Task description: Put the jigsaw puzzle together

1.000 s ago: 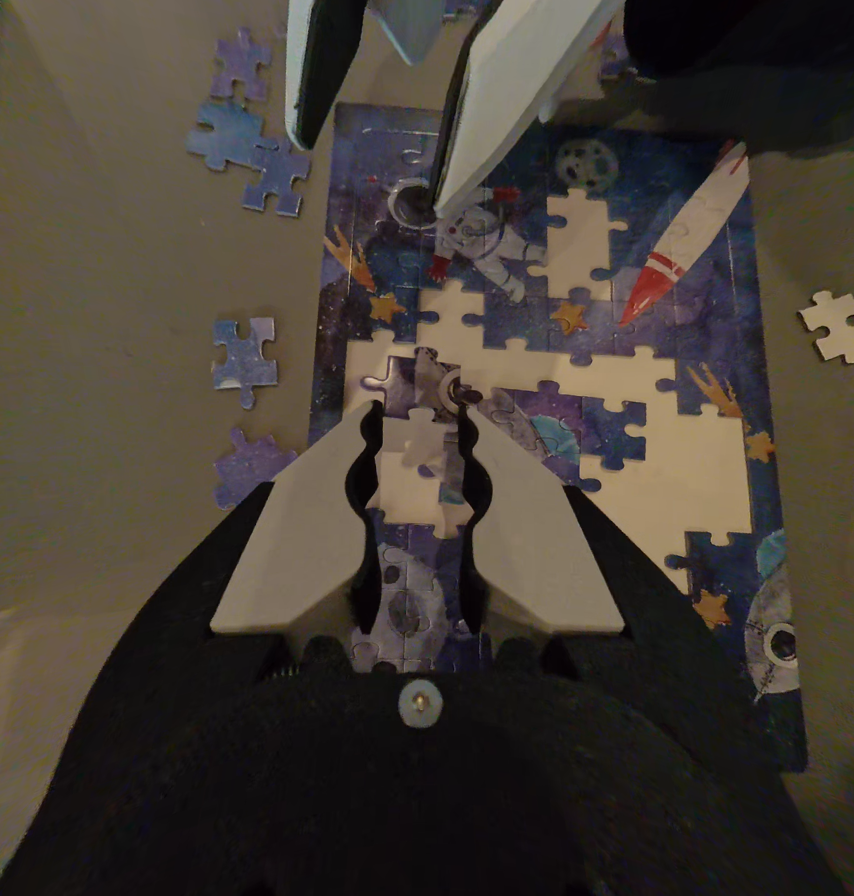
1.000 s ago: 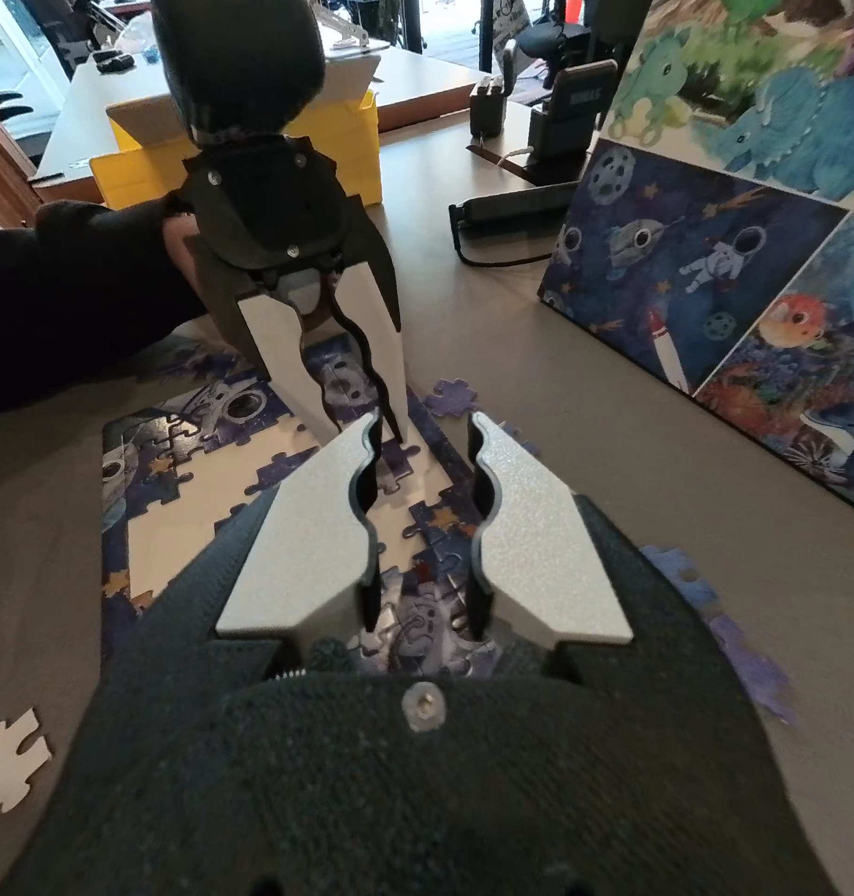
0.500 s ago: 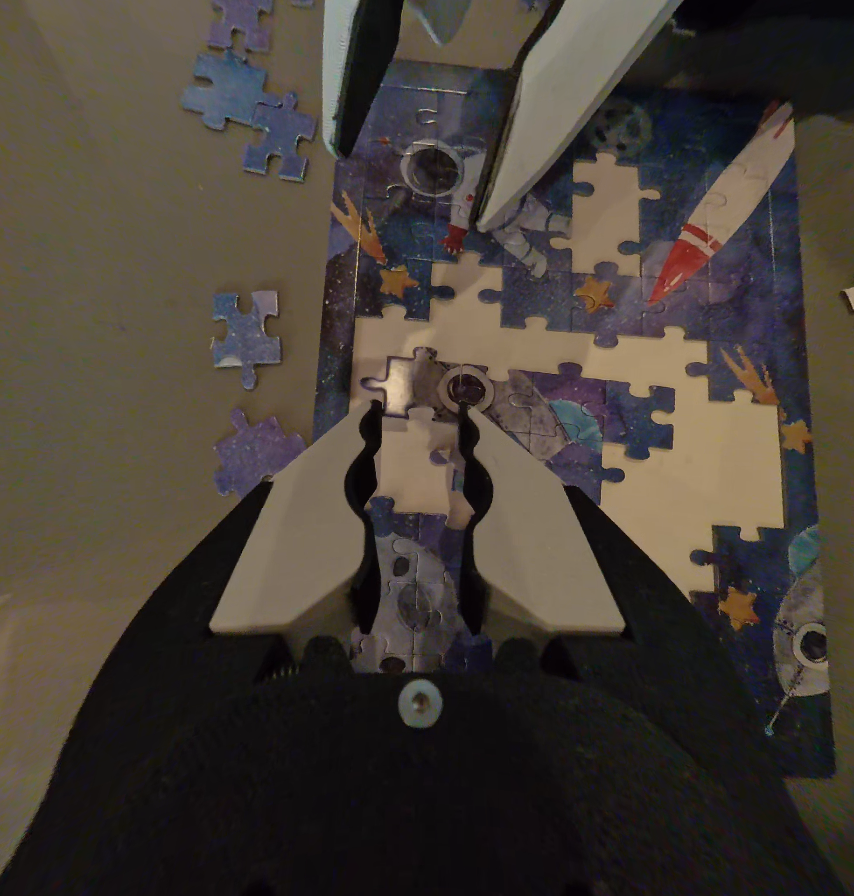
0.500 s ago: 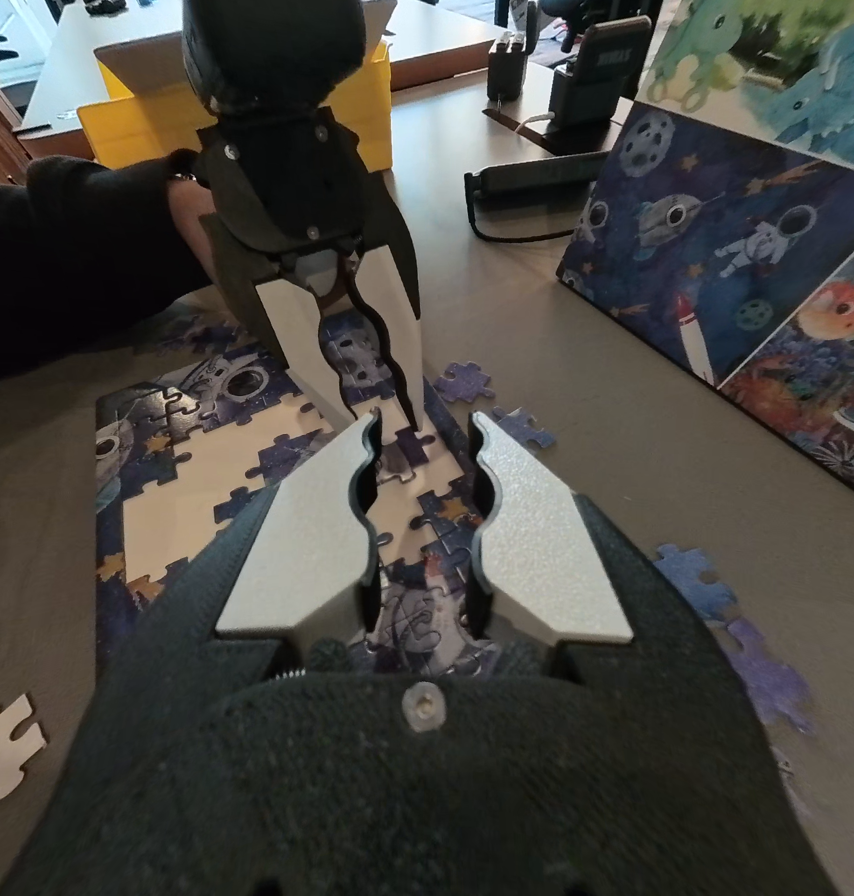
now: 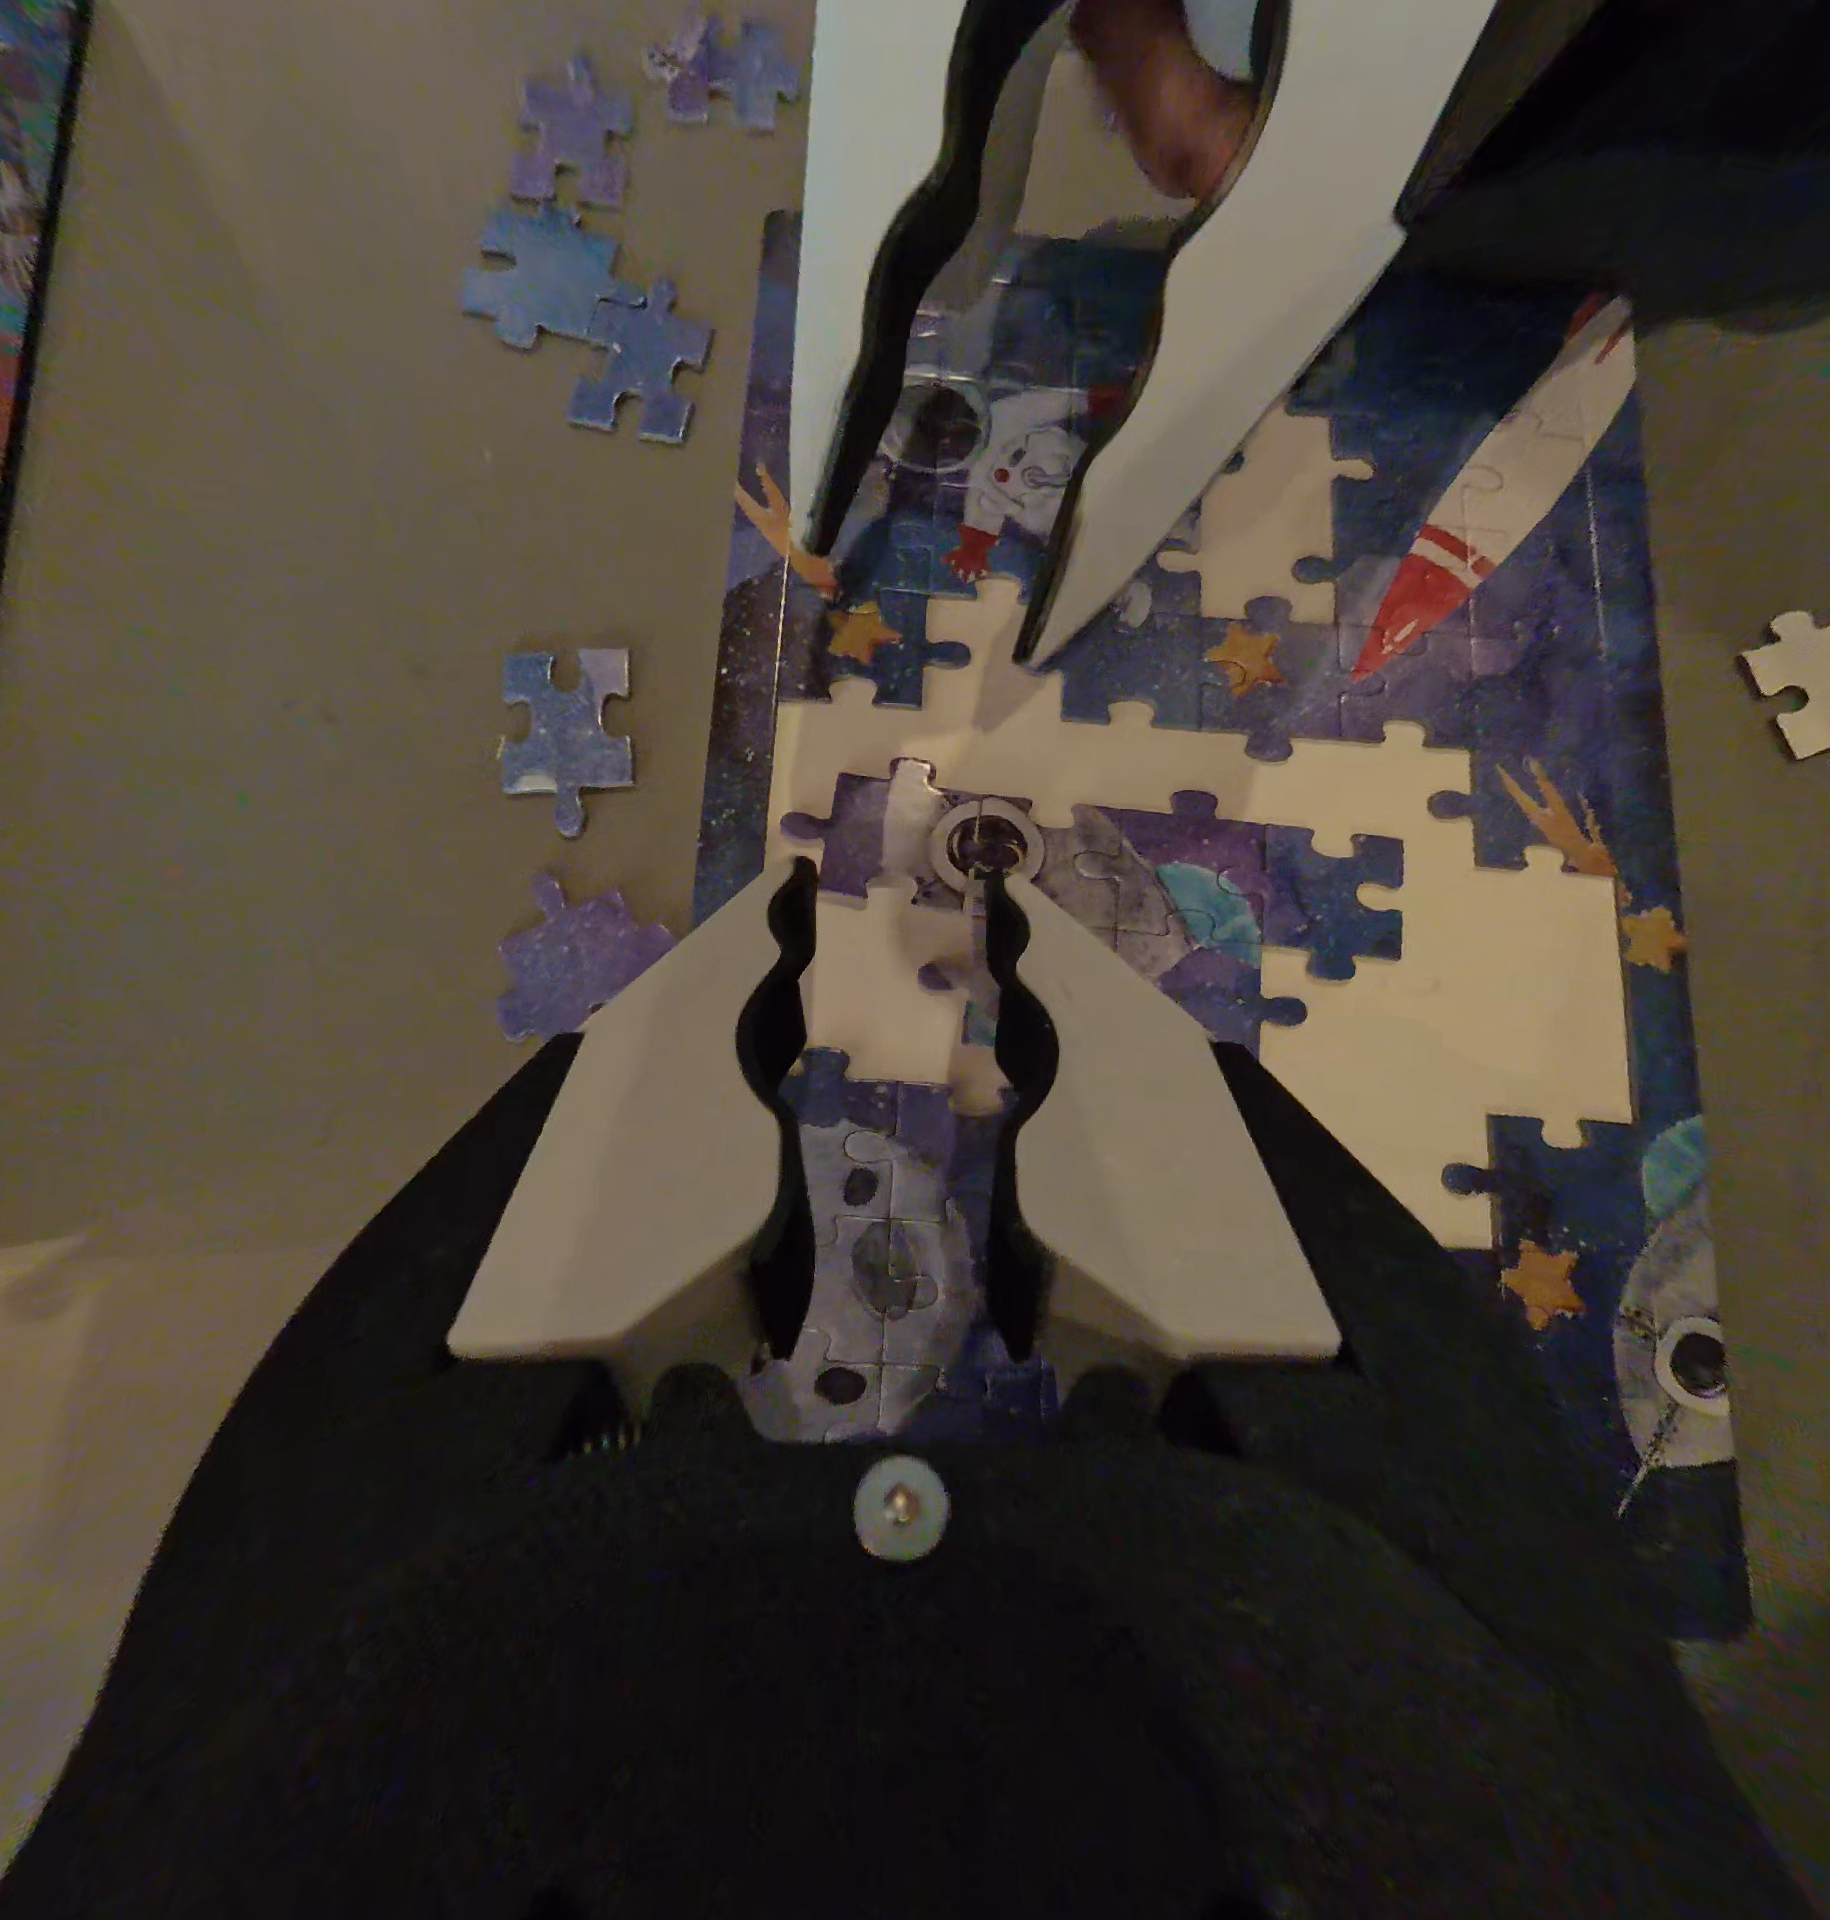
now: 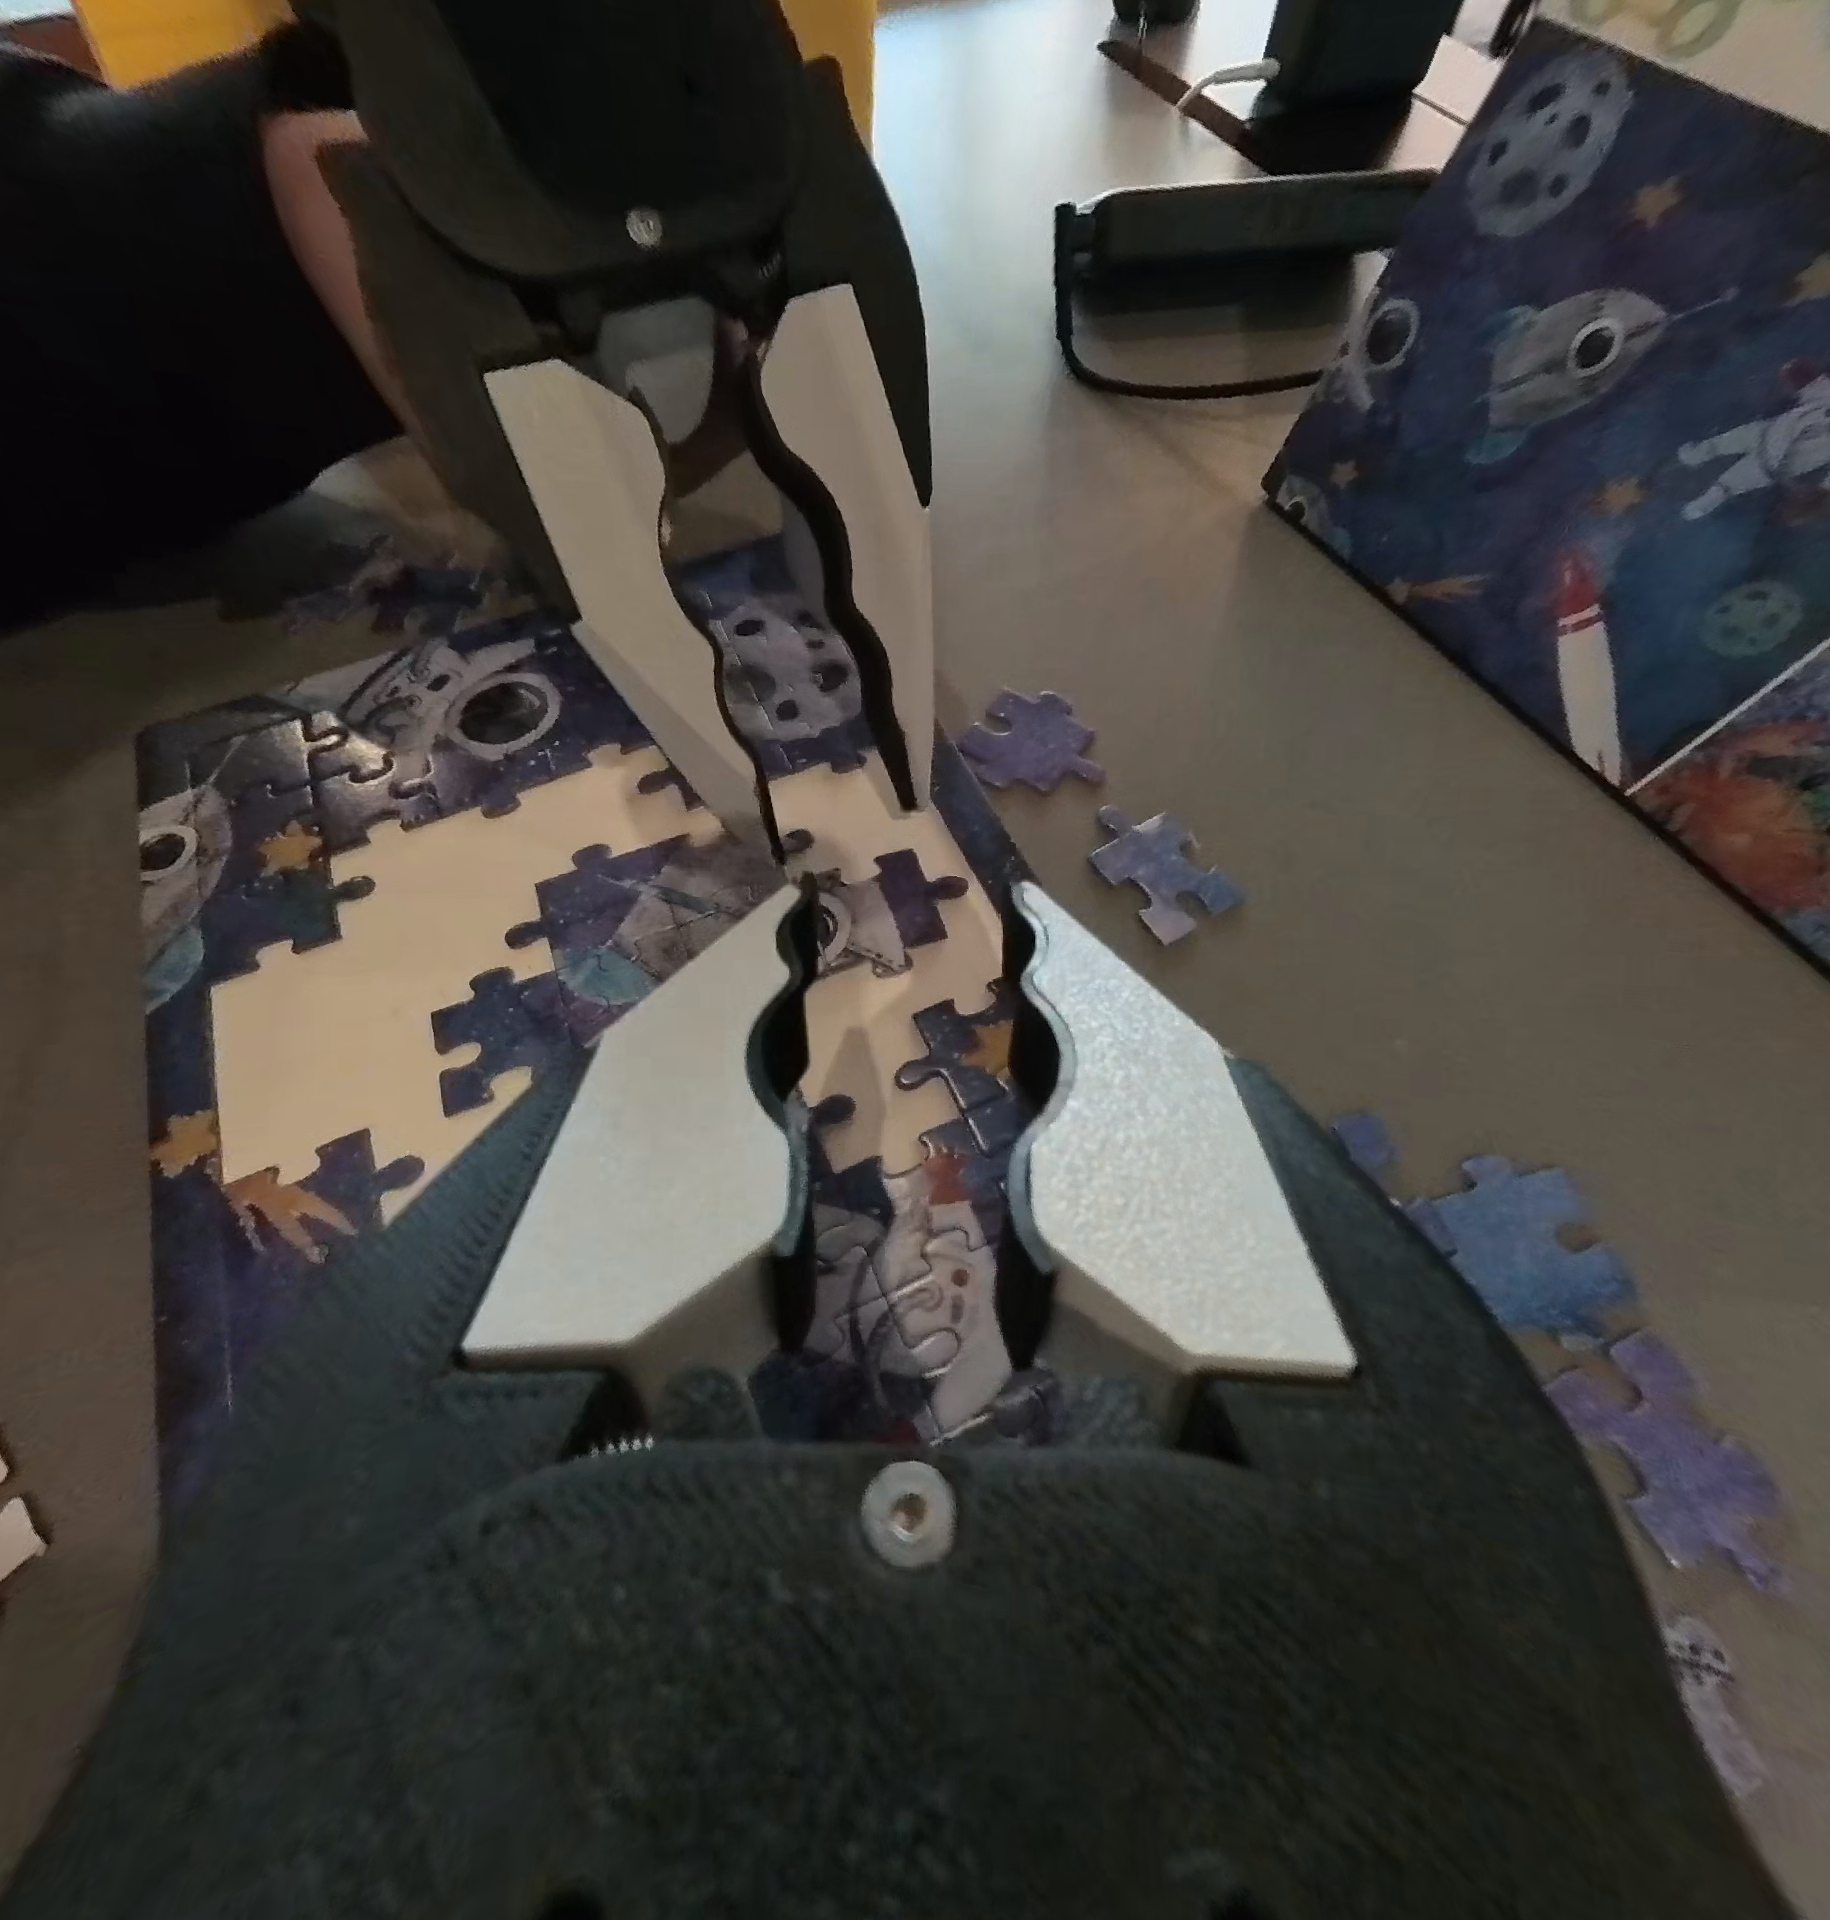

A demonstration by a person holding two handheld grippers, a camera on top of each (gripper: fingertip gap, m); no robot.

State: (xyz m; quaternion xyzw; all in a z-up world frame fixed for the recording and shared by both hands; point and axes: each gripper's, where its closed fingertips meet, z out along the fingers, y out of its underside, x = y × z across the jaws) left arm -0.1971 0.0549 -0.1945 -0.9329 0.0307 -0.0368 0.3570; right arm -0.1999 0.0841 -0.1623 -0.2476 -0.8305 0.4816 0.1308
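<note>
The space-themed jigsaw board (image 5: 1410, 997) lies on the table, partly filled, with cream gaps across its middle. A joined cluster of pieces (image 5: 1098, 862) sits in the centre gap and also shows in the right wrist view (image 6: 869, 914). My left gripper (image 5: 895, 878) is open, its tips just short of that cluster. A thin sliver of a piece shows along its right finger; I cannot tell if it is held. My right gripper (image 6: 909, 888) is open and empty, facing the left one (image 6: 833, 810) tip to tip. It reaches in from the top of the left wrist view (image 5: 921, 597).
Loose blue pieces lie left of the board (image 5: 568, 738) (image 5: 589, 312) (image 5: 578, 945), and beside it in the right wrist view (image 6: 1165, 873) (image 6: 1513, 1247). A white face-down piece (image 5: 1815, 686) lies on the other side. The picture box (image 6: 1617, 416) stands propped nearby, with a black cable (image 6: 1254, 208) behind. Both grippers' tips are roughly 20 cm from the white face-down piece (image 5: 1815, 686).
The right gripper has moved across the board toward the left gripper until the tips nearly meet. A piece that sat askew on the centre cluster now lies flat in it.
</note>
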